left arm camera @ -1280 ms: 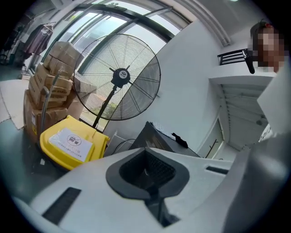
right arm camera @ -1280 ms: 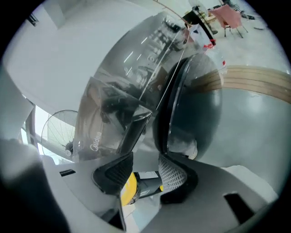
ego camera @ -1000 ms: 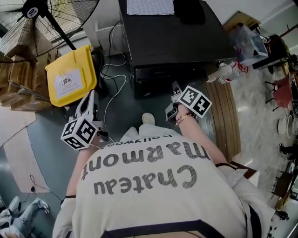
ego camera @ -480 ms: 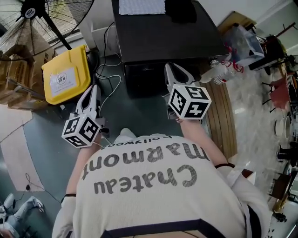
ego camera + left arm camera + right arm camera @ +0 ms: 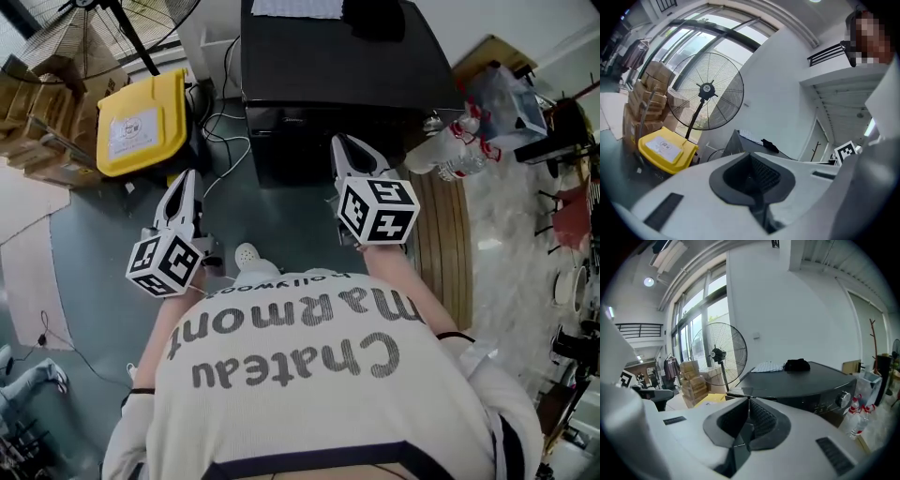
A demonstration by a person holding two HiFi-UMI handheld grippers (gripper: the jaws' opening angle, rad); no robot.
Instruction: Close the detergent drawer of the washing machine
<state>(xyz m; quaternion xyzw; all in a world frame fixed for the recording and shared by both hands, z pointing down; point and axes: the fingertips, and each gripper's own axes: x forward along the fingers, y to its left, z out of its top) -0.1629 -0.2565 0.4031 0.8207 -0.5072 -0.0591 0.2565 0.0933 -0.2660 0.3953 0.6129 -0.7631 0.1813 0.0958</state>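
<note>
The black washing machine point(image 5: 347, 66) stands at the top of the head view, its front panel point(image 5: 309, 120) facing me. In the right gripper view a flat slab point(image 5: 738, 393) juts from the upper left of the machine's front; it looks like the detergent drawer. My right gripper point(image 5: 339, 142) points at the front panel from just short of it. Its jaws have just been closing and now stand shut point(image 5: 749, 399) with nothing between them. My left gripper point(image 5: 186, 180) hangs over the floor left of the machine, shut and empty point(image 5: 751, 158).
A yellow bin point(image 5: 141, 122) and stacked cardboard boxes point(image 5: 47, 84) sit left of the machine, beside a standing fan point(image 5: 707, 91). Cables point(image 5: 225, 141) trail on the floor. Plastic bottles point(image 5: 450, 155) and a wooden board point(image 5: 450, 244) lie to the right.
My right gripper has risen and rolled, so its marker cube faces up and its fingers point at the machine's front. The left gripper has shifted a little toward the machine.
</note>
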